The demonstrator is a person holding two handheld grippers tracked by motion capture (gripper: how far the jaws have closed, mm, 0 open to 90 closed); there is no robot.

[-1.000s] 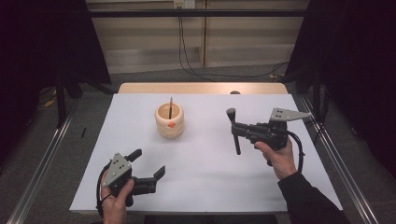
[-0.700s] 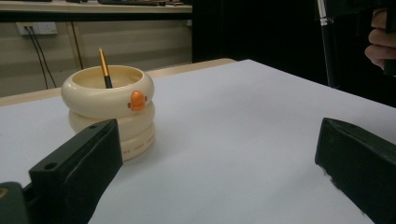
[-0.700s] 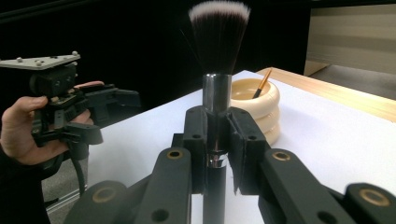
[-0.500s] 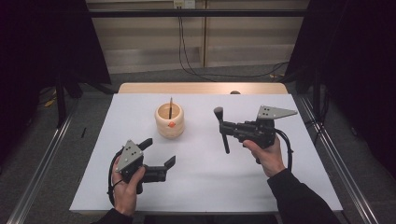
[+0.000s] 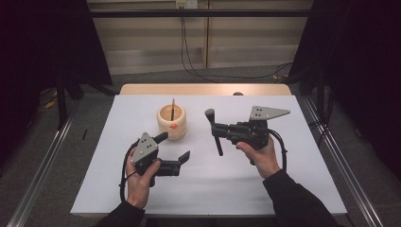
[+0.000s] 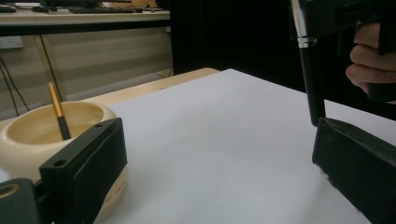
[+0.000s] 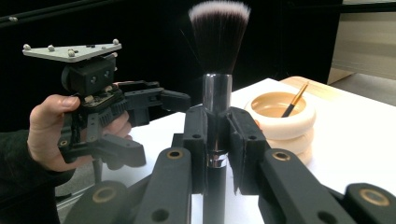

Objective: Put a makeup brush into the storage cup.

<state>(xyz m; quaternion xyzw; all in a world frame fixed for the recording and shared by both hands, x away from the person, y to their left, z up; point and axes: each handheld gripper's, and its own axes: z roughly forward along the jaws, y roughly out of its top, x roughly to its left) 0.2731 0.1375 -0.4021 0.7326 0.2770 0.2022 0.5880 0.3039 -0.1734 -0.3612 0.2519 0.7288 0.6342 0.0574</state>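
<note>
— So, where is everything now?

— The right tongs (image 5: 216, 127) are pinching the makeup brush (image 7: 217, 70) at its metal collar. In the high view the brush hangs above the middle of the counter (image 5: 293, 179), bristles toward the far side and the handle pointing down and near. The wooden holder (image 5: 172, 122) stands to its left, farther from the person, with a thin gold-handled brush (image 5: 173, 109) already leaning inside.

— And the other hand?

— The left tongs (image 5: 174, 147) are spread wide, with nothing between them, just near the holder on its near side.

— What can go wrong?

— I think the brush must go into the holder. It is held level now, so it needs to be turned upright first. If not, the handle tip may hit the rim and push the holder, because the holder looks light and nothing holds it.

— Anything else?

— The grip is on the smooth metal part, so the brush could slip or rotate in the tongs. Also the thin brush inside may be knocked out, and the two tongs are near each other and could collide.
</note>
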